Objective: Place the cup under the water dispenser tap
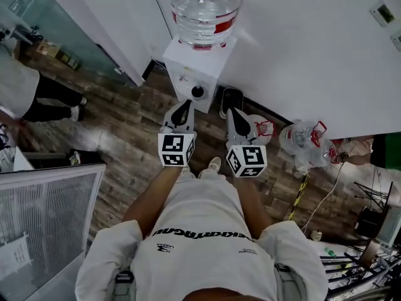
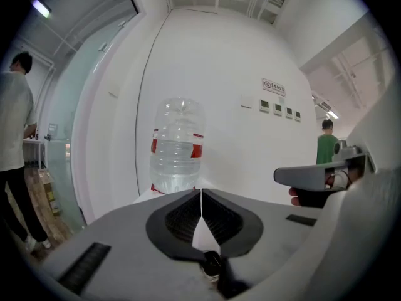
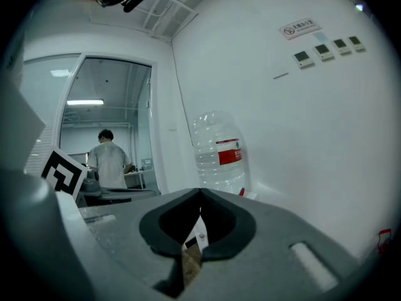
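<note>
Sitting atop white dispenser (image 1: 199, 68), clear bottle (image 1: 205, 8) holding water

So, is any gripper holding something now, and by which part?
Nothing is held. The left gripper and the right gripper both have their jaws shut together, with nothing between them.

A dark wood-plank floor (image 1: 125, 130) is seen, on which a white water dispenser (image 1: 197, 74) is stood against the white wall (image 1: 301, 55), with a flat black object (image 1: 230, 99) just beside it, clear large bottles (image 1: 301, 137) gathered further right and a yellow-and-black striped strip (image 1: 299, 194) laid near them.
</note>
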